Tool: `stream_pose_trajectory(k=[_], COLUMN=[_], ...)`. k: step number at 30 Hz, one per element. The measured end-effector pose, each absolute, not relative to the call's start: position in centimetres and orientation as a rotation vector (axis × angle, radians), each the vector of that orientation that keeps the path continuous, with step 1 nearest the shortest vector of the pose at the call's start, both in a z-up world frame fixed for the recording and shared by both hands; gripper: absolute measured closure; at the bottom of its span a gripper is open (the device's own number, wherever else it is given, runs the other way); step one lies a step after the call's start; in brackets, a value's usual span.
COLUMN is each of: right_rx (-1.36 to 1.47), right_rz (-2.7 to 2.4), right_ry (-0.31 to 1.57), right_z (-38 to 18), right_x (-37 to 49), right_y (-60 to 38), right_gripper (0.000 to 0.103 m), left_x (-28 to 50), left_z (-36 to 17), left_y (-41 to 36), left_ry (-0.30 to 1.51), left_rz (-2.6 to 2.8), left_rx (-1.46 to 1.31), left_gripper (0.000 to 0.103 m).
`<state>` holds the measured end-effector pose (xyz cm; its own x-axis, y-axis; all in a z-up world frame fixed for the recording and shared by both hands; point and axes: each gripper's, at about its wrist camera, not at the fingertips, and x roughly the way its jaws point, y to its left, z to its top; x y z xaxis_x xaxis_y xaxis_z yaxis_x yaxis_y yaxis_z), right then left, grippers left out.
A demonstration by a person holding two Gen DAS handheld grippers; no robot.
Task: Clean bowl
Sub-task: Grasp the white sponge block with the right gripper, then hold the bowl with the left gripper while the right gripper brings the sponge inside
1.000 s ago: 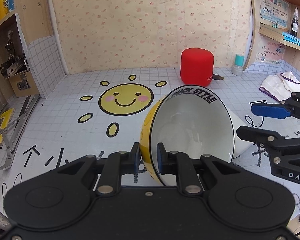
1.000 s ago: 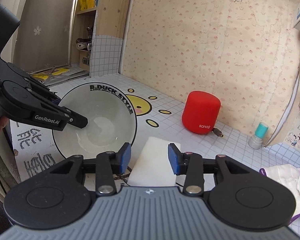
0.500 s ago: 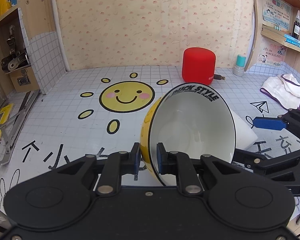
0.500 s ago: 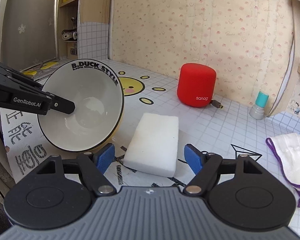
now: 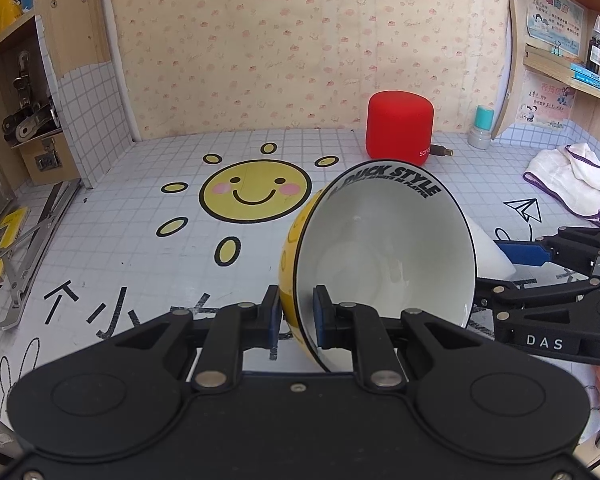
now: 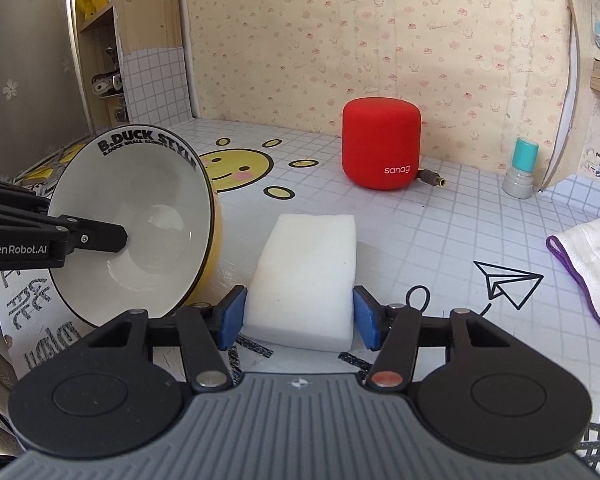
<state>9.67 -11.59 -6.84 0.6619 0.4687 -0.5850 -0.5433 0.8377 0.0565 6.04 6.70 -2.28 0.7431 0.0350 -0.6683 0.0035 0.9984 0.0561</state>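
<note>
Left gripper (image 5: 296, 322): I am pinching the bowl (image 5: 384, 256) by its near rim, one pad on the yellow outside, the other on the white inside, jaws nearly together on the thin wall. I am holding the bowl tipped on its side, mouth facing right toward my other gripper, lettered rim uppermost. Whether its lower edge is touching the table (image 5: 140, 240) I cannot tell.

Right gripper (image 6: 298, 318): jaws have just been closing, with the sponge (image 6: 308, 276) between them. The blue pads (image 6: 231, 316) are standing at the two long sides of the sponge's near end, right against it or nearly so; I cannot make out any squeeze in the foam, so I am not calling it a grip. The sponge is lying flat on the table, long axis running away from me toward the red speaker (image 6: 381, 144).

Seen from the right wrist, the bowl is sitting just left of the sponge, close beside it, its open face turned toward me. A white cloth (image 6: 592, 264) is lying well off to the right.
</note>
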Motion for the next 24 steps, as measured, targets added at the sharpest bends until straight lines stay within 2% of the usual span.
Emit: stream_pose_trajectory(k=[15, 24], right_rx=[-0.208, -0.425], right_rz=[0.564, 0.658], right_ry=[0.388, 0.375], right_z=[-1.9, -1.4], right_x=[5.1, 1.2], right_y=[-13.0, -10.3], right_gripper=[0.045, 0.045], left_x=[6.3, 6.2], left_z=[-2.3, -2.4], left_y=[6.6, 6.7], left_ry=[0.729, 0.727], left_rz=[0.024, 0.024], left_rx=[0.042, 0.043], left_gripper=[0.085, 0.085])
